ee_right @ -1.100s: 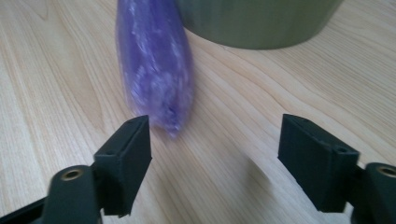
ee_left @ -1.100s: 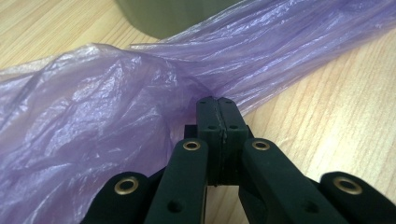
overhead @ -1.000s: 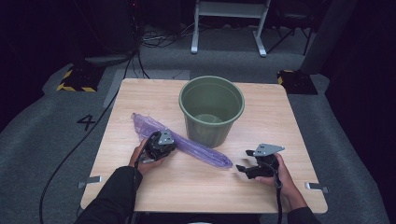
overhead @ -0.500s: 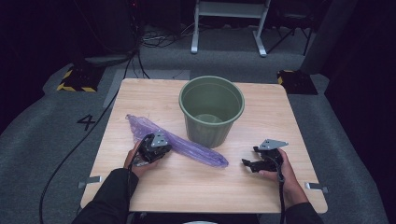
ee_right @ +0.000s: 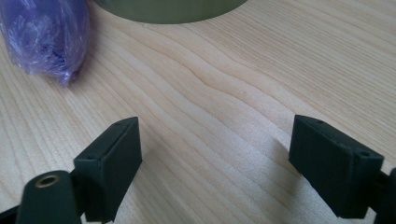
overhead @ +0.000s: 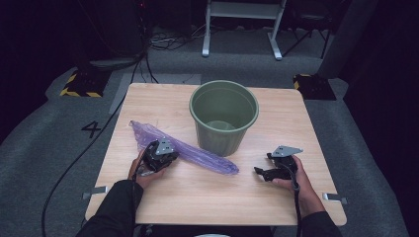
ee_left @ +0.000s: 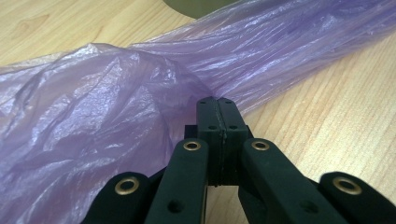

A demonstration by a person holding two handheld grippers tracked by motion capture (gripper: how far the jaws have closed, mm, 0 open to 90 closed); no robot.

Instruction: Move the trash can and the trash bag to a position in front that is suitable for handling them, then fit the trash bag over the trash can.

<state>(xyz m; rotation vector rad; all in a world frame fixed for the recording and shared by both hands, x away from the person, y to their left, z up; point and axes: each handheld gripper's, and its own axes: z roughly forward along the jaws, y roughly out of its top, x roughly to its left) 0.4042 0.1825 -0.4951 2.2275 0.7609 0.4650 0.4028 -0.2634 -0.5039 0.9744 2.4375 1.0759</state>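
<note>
A long purple plastic bag (overhead: 197, 154) lies slantwise across the wooden table (overhead: 197, 207), in front of a green bucket (overhead: 225, 136). My left gripper (overhead: 159, 157) sits at the bag's left part. In the left gripper view its jaws are pressed together (ee_left: 217, 102), pinching a fold of the bag (ee_left: 116, 102). My right gripper (overhead: 261, 173) rests low over the table, a little right of the bag's tapered end. Its jaws (ee_right: 217, 154) have just been opening and stand wide apart over bare wood. The bag's end (ee_right: 46, 37) lies ahead of them to the left.
The bucket stands upright at the table's middle, with its base (ee_right: 173, 11) just beyond the right gripper. Cables, a metal stand (overhead: 242, 29) and yellow-black striped blocks (overhead: 81, 85) lie on the grey floor past the table.
The bag and my left gripper have slid a little to the left. My right gripper has drawn back slightly from the bag's end, leaving a gap.
</note>
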